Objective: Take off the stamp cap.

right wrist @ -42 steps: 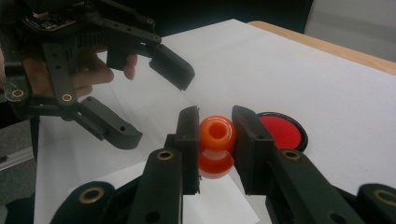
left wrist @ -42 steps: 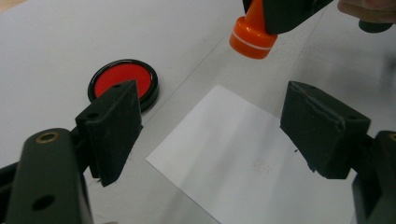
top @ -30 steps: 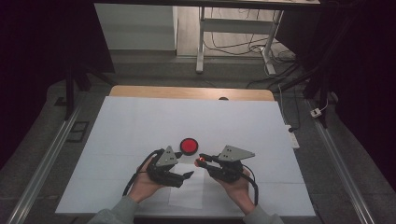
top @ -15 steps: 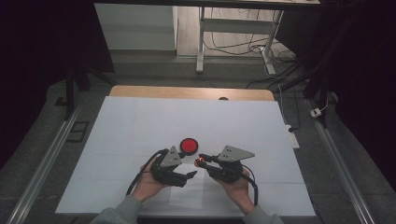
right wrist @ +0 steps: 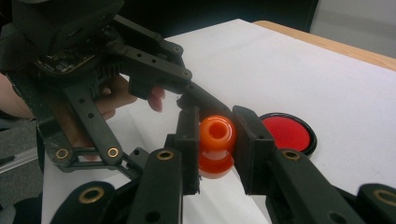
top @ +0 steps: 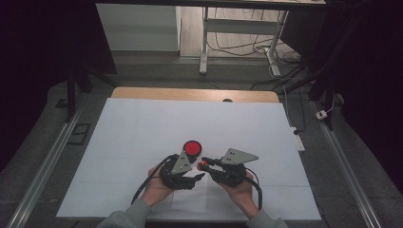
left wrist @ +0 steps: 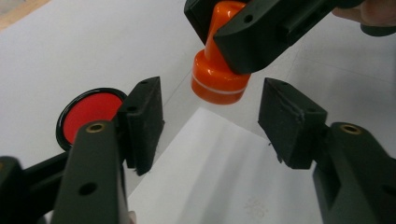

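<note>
Now right gripper [right wrist: 215, 140] jaws tight on orange stamp [right wrist: 216, 144]; left gripper [left wrist: 210, 126] jaws wide.

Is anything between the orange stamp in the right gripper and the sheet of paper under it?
Nothing visible: the orange plastic stamp, clamped in the right gripper, hangs just above the white paper sheet, with bare surface below it.

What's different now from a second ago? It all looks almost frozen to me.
Very little. The left gripper has edged slightly toward the right gripper, its jaws open. The right gripper stays shut on the orange stamp, held above the small paper sheet. The red ink pad and the white table cover have not moved.
</note>
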A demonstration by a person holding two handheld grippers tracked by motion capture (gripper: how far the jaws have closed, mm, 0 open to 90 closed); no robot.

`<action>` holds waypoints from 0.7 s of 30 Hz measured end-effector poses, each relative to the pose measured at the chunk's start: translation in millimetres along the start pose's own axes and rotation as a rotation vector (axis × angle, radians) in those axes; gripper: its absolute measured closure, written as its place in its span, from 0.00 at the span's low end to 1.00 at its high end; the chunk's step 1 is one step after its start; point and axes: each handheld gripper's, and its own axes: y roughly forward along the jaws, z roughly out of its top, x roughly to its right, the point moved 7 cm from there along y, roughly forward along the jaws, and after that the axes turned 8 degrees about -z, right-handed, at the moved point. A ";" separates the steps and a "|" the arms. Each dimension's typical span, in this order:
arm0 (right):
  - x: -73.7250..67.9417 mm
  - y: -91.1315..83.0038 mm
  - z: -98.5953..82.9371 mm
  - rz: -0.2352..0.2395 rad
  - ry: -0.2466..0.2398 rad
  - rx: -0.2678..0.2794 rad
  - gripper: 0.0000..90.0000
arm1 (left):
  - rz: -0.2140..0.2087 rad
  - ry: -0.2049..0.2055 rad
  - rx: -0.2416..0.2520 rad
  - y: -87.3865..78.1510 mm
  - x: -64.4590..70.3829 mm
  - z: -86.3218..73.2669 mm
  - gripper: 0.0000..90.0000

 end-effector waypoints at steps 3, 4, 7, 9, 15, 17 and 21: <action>-0.1 0.1 0.0 0.003 0.005 0.001 0.80 | 0.003 0.004 -0.001 1.6 0.2 -0.4 0.48; -0.2 0.0 -0.1 0.004 0.006 0.002 0.80 | 0.004 0.006 -0.005 2.1 0.4 -0.8 0.49; -0.4 -0.2 -0.2 0.007 0.009 0.002 0.80 | 0.004 0.014 -0.006 3.6 1.4 -0.9 0.51; -0.5 0.1 -0.5 0.009 0.011 0.002 0.80 | 0.007 0.019 -0.004 3.9 1.8 -0.8 0.53; -1.0 0.4 -0.9 0.014 0.016 0.002 0.80 | 0.009 0.026 -0.003 4.3 2.7 -0.9 0.58; -1.0 0.3 -0.9 0.015 0.018 0.003 0.80 | 0.011 0.029 -0.006 4.6 2.7 -1.1 0.59; -1.1 0.6 -1.2 0.017 0.020 0.002 0.80 | 0.016 0.038 -0.014 4.6 2.2 -1.9 0.61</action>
